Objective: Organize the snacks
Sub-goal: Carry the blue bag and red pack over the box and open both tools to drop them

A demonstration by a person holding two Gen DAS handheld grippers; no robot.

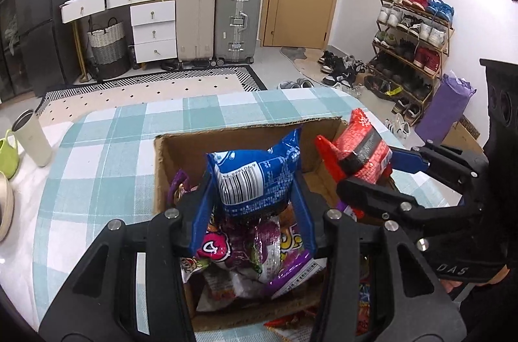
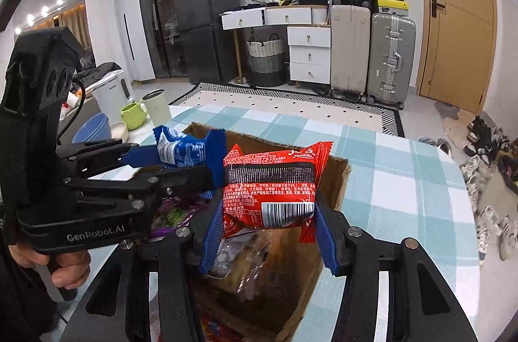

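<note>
An open cardboard box (image 1: 226,133) (image 2: 338,180) stands on a table with a teal checked cloth (image 1: 110,167) (image 2: 404,180). Several snack packets lie inside, among them purple ones (image 1: 275,248). My left gripper (image 1: 253,196) (image 2: 181,162) is shut on a blue snack packet (image 1: 255,160) (image 2: 179,149), barcode facing the camera, held above the box. Just to its right, my right gripper (image 2: 268,212) (image 1: 364,159) is shut on a red snack packet (image 2: 268,180) (image 1: 359,141), over the box's right part. A hand (image 2: 64,270) grips the left gripper's handle.
At the table's left end stand a cream tumbler (image 1: 32,141) (image 2: 158,108), a green mug (image 2: 132,115) and blue bowls (image 2: 94,128). Loose snack packets (image 1: 364,306) lie by the box's near right corner. Suitcases (image 1: 239,21) and a shoe rack (image 1: 411,40) line the room beyond.
</note>
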